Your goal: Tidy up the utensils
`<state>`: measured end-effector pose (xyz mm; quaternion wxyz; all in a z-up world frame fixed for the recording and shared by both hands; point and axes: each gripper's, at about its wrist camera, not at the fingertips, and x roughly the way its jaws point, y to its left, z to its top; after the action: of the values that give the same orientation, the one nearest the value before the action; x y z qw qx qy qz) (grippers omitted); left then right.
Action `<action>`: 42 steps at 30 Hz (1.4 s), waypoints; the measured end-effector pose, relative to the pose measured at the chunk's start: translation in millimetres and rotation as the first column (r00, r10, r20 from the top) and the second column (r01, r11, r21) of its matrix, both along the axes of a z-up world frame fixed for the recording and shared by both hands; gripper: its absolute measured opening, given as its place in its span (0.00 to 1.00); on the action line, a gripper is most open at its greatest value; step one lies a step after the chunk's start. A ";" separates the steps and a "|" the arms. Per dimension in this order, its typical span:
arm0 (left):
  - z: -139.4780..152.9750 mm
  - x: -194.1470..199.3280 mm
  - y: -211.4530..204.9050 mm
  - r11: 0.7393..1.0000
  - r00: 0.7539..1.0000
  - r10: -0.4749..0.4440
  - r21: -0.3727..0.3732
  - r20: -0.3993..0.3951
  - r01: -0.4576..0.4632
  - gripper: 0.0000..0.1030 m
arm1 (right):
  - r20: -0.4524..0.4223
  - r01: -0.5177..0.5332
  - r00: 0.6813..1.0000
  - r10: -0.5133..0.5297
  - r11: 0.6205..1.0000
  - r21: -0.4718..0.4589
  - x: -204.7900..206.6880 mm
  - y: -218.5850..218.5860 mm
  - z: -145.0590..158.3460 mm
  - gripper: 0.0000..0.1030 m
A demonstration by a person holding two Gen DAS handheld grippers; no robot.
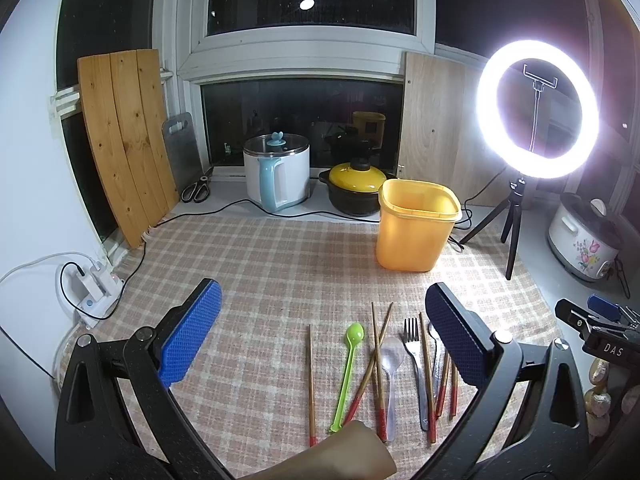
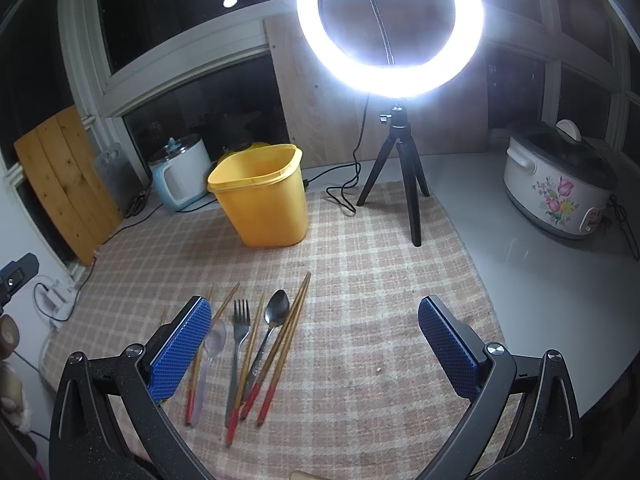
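Utensils lie in a row on the checked cloth: several red-tipped wooden chopsticks, a green spoon, a clear plastic spoon, a metal fork and a metal spoon. A yellow tub stands upright and empty behind them; it also shows in the right wrist view. My left gripper is open above the utensils. My right gripper is open, with the fork and chopsticks near its left finger.
A ring light on a tripod stands right of the tub. A flowered rice cooker sits at the right. A white kettle pot, a yellow-lidded pot, scissors and boards line the window. A power strip lies at the left.
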<state>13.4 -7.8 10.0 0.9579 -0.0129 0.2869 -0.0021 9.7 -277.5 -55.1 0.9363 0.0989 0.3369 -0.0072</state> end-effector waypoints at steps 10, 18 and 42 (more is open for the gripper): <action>-10.1 0.4 7.8 1.000 1.000 0.020 -0.011 -0.021 -0.021 1.00 | -0.015 0.002 1.000 -0.003 1.000 -0.011 2.3 -1.1 -4.7 0.99; -28.0 15.7 15.9 0.999 0.994 0.035 0.000 -0.104 -0.035 1.00 | -0.080 -0.050 0.996 0.049 0.999 -0.009 16.0 -11.2 -25.4 0.98; -155.5 56.4 70.5 0.962 0.864 -0.150 -0.272 -0.480 0.016 0.45 | -0.387 -0.088 0.907 0.167 0.973 0.212 60.7 15.7 -114.5 0.55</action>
<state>69.7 62.7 -145.5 0.8408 -0.1255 0.5209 -0.0778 70.3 -261.8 -169.6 0.8316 0.1617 0.5272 0.0661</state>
